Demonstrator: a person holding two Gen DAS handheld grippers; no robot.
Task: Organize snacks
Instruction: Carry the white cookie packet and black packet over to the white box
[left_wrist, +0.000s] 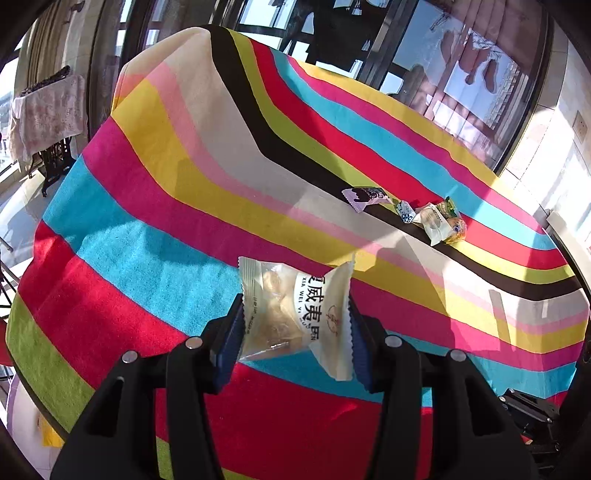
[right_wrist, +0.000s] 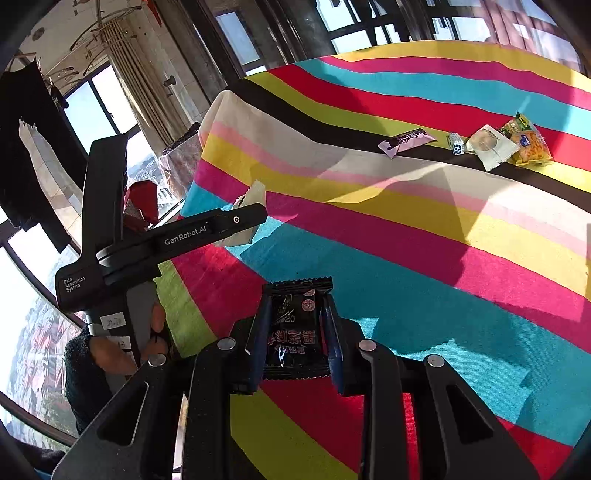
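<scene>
Two claws each carry a snack above a bench draped in a striped cloth (left_wrist: 155, 206). Nearest in the left wrist view, the left claw (left_wrist: 295, 332) is clamped on a white translucent snack packet (left_wrist: 295, 314) printed with dark Chinese characters and showing a pale beige piece inside; its blue pads (left_wrist: 231, 343) press on the packet's two sides, and the packet hangs clear of the cloth over the cyan and red stripes. In the right wrist view the right claw (right_wrist: 295, 332) is clamped on a black snack packet (right_wrist: 295, 328) with red and white lettering and crimped ends, held narrowly between its pads. To the left of that view the left claw appears from the side, black with white lettering on its arm, the white packet (right_wrist: 251, 206) sticking out past its tip; a hand (right_wrist: 122, 350) in a dark sleeve grips the handle below. Farther across the bench, along the black stripe, lies a row of four snacks close together: a lilac wrapper (left_wrist: 365, 197) with dark print, just beside it a small blue-and-white candy (left_wrist: 404, 213), then a white packet with a round pale piece (left_wrist: 434, 221) that overlaps a yellow-green packet (left_wrist: 454, 218). Beyond the bench stand large windows (right_wrist: 99, 107) and a curtain (right_wrist: 144, 70).
</scene>
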